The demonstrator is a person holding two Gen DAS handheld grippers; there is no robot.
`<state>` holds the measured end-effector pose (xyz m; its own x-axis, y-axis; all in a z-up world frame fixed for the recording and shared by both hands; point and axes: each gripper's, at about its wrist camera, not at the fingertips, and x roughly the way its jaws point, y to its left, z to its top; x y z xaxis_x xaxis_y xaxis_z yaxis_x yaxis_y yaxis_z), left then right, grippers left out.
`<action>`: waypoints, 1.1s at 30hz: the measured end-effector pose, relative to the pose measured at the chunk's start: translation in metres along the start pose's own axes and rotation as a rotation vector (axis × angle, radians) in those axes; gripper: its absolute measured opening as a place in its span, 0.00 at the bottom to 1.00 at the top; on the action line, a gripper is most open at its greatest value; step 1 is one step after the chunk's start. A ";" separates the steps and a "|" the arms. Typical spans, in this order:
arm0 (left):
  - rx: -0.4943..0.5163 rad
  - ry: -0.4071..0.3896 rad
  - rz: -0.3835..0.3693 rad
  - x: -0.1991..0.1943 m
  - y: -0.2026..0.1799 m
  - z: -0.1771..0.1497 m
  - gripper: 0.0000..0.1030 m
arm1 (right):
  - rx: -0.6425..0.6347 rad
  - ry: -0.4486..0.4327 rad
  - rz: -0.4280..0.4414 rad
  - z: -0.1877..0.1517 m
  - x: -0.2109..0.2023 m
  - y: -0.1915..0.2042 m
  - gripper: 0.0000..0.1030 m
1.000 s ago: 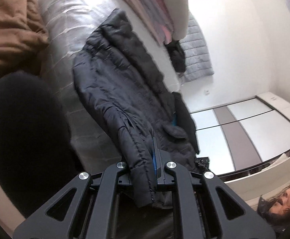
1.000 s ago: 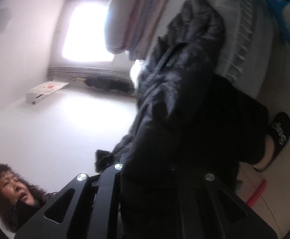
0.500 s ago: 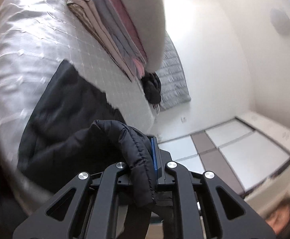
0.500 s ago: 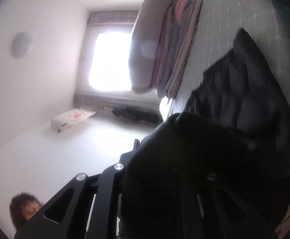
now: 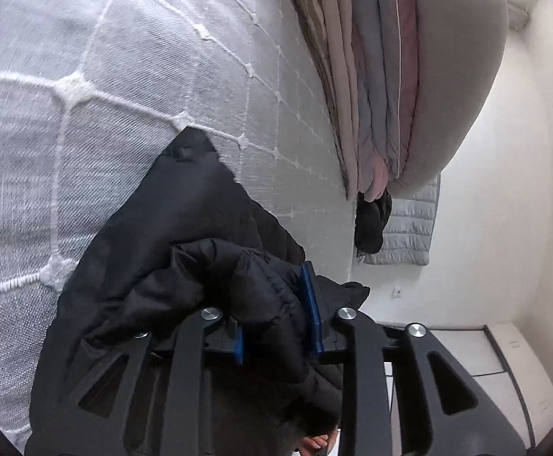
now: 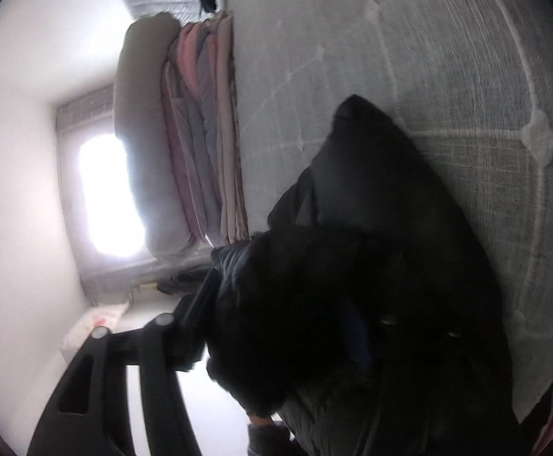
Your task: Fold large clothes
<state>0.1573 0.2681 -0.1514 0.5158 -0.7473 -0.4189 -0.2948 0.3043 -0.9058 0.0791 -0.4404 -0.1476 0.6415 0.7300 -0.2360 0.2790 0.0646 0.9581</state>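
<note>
Left wrist view: the left gripper (image 5: 276, 317) pinches a fold of the black puffer jacket (image 5: 185, 228) lying on the white quilted bedspread (image 5: 124, 57); the right gripper's (image 6: 291, 315) grip, buried in jacket fabric, cannot be made out.

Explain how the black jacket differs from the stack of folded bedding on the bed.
The black jacket is dark and bunched, pinched in the left gripper; the stack of folded bedding is pale pink, grey and beige, in neat layers, held by nothing. Both rest on the quilted bed.
</note>
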 end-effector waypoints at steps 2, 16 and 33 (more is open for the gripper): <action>0.017 -0.019 -0.015 -0.004 -0.007 0.002 0.39 | -0.028 0.012 -0.003 -0.009 -0.004 0.008 0.78; 0.175 -0.143 0.049 -0.005 -0.065 -0.017 0.67 | -0.221 0.347 0.044 -0.060 0.078 0.072 0.84; 0.282 -0.228 0.026 -0.024 -0.076 -0.015 0.74 | -0.207 0.028 -0.033 0.023 0.111 0.078 0.84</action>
<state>0.1556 0.2540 -0.0714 0.6867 -0.5960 -0.4162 -0.0927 0.4960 -0.8633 0.1887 -0.3699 -0.1028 0.6137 0.7432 -0.2664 0.1450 0.2256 0.9634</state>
